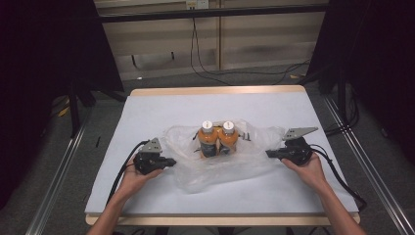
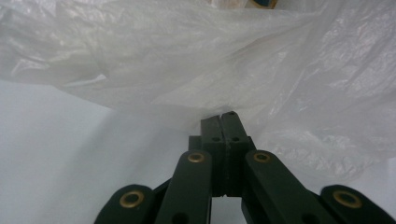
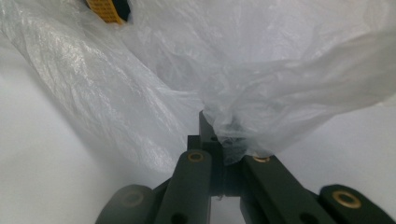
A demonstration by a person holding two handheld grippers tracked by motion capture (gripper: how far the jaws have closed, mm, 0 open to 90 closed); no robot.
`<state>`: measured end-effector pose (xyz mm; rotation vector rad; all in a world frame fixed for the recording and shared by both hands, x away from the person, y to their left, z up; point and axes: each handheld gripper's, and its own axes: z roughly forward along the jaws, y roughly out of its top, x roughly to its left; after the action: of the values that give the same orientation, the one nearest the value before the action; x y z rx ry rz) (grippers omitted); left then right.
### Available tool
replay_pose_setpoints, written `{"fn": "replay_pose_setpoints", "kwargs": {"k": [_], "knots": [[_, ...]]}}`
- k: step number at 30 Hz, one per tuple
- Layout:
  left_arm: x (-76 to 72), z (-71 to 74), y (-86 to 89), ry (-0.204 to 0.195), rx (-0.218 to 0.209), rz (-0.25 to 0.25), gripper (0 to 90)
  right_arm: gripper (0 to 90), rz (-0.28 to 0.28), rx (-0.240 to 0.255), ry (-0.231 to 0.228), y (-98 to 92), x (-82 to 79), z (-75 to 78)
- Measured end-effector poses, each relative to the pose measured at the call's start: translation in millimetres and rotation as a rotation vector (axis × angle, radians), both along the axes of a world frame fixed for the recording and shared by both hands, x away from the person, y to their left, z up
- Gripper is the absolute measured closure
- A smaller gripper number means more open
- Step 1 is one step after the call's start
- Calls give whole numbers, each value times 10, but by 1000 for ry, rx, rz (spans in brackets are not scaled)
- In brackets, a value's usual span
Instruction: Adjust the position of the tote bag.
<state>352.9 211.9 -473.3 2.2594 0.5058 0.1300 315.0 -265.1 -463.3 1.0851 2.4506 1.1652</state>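
Note:
Two orange bottles (image 1: 208, 140) (image 1: 228, 139) with white caps stand side by side inside a clear plastic bag (image 1: 215, 172) spread on the white table cover. My left gripper (image 1: 172, 161) lies at the bag's left edge. In the left gripper view its jaws (image 2: 222, 116) are pressed together, and the bag (image 2: 210, 60) folds run down into their tips. My right gripper (image 1: 268, 153) is at the bag's right edge. In the right gripper view it (image 3: 215, 128) is shut on a bunched wad of the bag (image 3: 261, 70). A bottle label (image 3: 107, 9) shows at the top.
The white cover (image 1: 147, 117) lies over a wooden table (image 1: 215, 90). Cables (image 1: 117, 181) (image 1: 342, 178) trail from each gripper toward the front edge. Dark stands and floor cables surround the table.

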Motion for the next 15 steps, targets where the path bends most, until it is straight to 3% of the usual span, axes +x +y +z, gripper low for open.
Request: {"fn": "replay_pose_setpoints", "kwargs": {"k": [7, 12, 15], "knots": [[12, -43, -18, 12, 13, -14, 900, 900, -3, -20, 19, 11, 26, -82], [17, -74, -15, 22, 24, -20, 900, 900, -1, -22, -1, -3, 19, -113], [6, -81, -23, 17, 16, -14, 900, 900, 3, -37, 29, 6, 17, -210]]}}
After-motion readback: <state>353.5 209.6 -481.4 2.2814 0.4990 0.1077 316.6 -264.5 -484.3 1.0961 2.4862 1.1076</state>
